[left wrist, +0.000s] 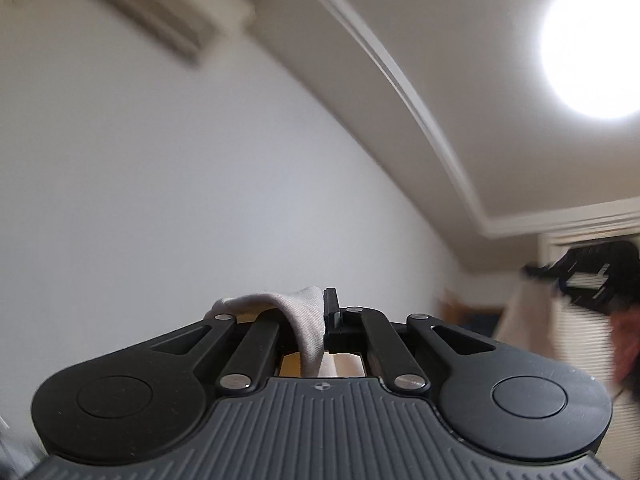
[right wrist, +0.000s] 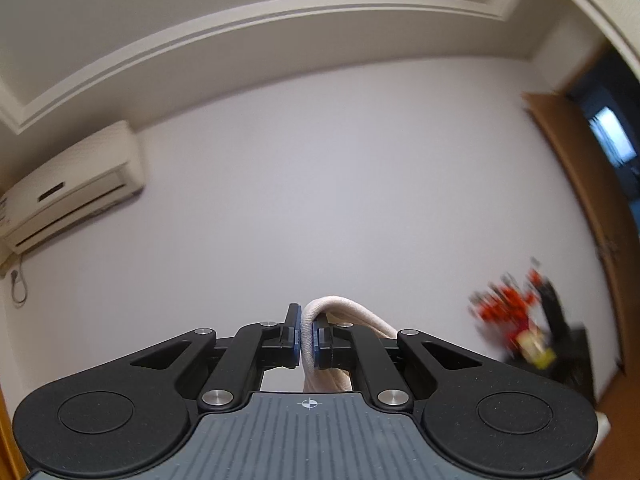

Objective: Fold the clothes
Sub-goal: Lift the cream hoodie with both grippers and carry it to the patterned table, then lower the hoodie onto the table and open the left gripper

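Both grippers are raised and point up at the wall and ceiling. My left gripper (left wrist: 325,322) is shut on a fold of a light cream garment (left wrist: 304,320), which drapes over the left finger and hangs down out of sight. My right gripper (right wrist: 307,336) is shut on a thick rolled edge of the same cream garment (right wrist: 340,310), which arches over the right finger. In the left wrist view the other gripper (left wrist: 588,276) shows blurred at the far right with cream cloth (left wrist: 524,312) hanging under it. The rest of the garment is hidden.
A white wall fills both views. A wall air conditioner (right wrist: 72,184) hangs at the left. A bright ceiling lamp (left wrist: 596,48) is overhead. A brown wooden door (right wrist: 580,184) stands at the right. Blurred red flowers (right wrist: 508,304) sit on a dark stand.
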